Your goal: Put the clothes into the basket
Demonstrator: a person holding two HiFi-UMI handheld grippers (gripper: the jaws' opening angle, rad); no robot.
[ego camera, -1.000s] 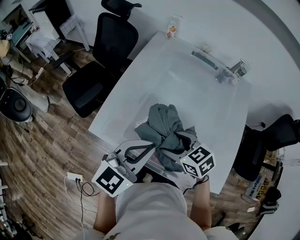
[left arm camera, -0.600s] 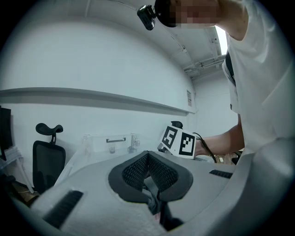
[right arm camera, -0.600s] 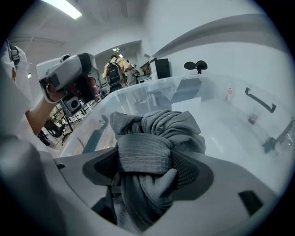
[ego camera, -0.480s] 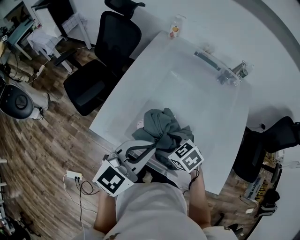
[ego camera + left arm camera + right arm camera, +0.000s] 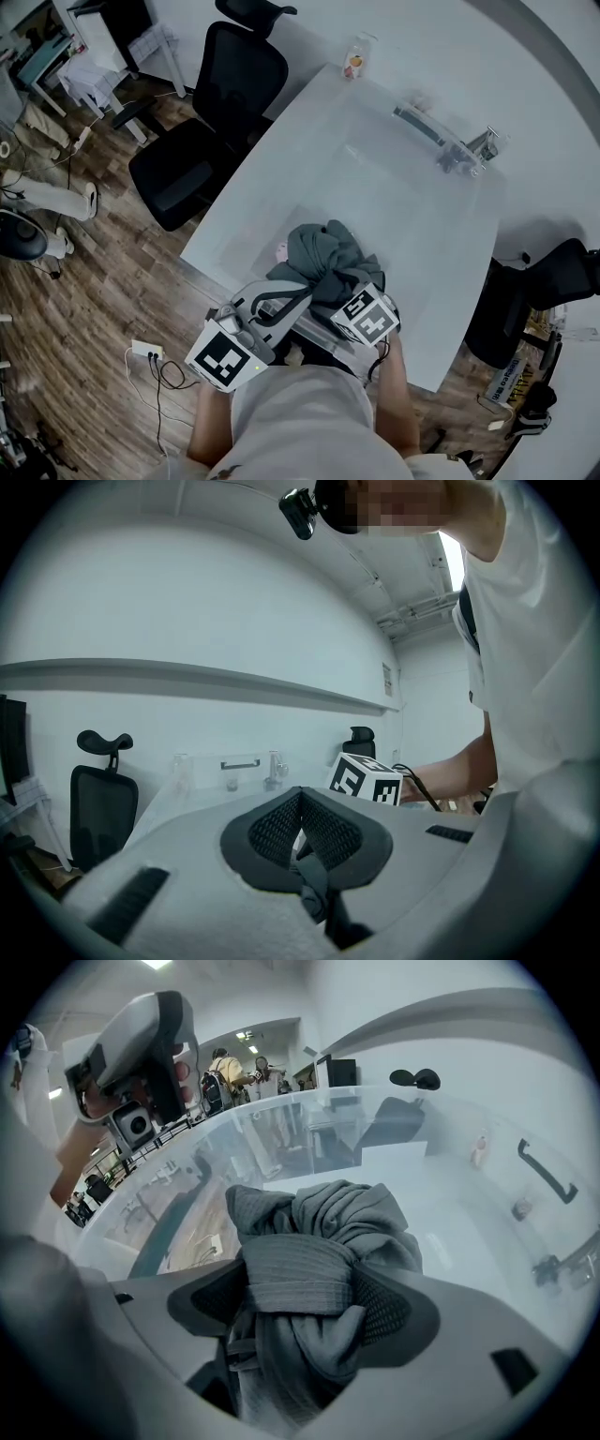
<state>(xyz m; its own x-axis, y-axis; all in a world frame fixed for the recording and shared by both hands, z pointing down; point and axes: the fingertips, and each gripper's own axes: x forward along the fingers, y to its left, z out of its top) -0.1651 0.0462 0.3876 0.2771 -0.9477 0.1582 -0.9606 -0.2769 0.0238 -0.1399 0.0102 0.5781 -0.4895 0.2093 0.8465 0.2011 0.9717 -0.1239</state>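
A bunched grey garment [image 5: 323, 253] hangs over the near edge of the white table [image 5: 375, 178]. My right gripper [image 5: 339, 292] is shut on it. In the right gripper view the cloth [image 5: 323, 1232] fills the space between the jaws of that gripper [image 5: 300, 1283], and a ribbed hem is pinched across the pads. My left gripper [image 5: 302, 294] is held level just to the left of the bundle, with its tips together and nothing between them [image 5: 300, 795]. A clear curved wall [image 5: 281, 1133] rises behind the cloth. I cannot make out a basket for certain.
A black office chair [image 5: 211, 122] stands at the table's left side, another [image 5: 553, 272] at the right. At the far end of the table are a small bottle [image 5: 354, 58], a clear handle piece [image 5: 420, 124] and a metal fixture [image 5: 478, 150]. A power strip [image 5: 148, 352] lies on the wooden floor.
My right gripper has come down and a little to the left with the garment. The bundle now sits lower and more compact. My left gripper has stayed where it was.
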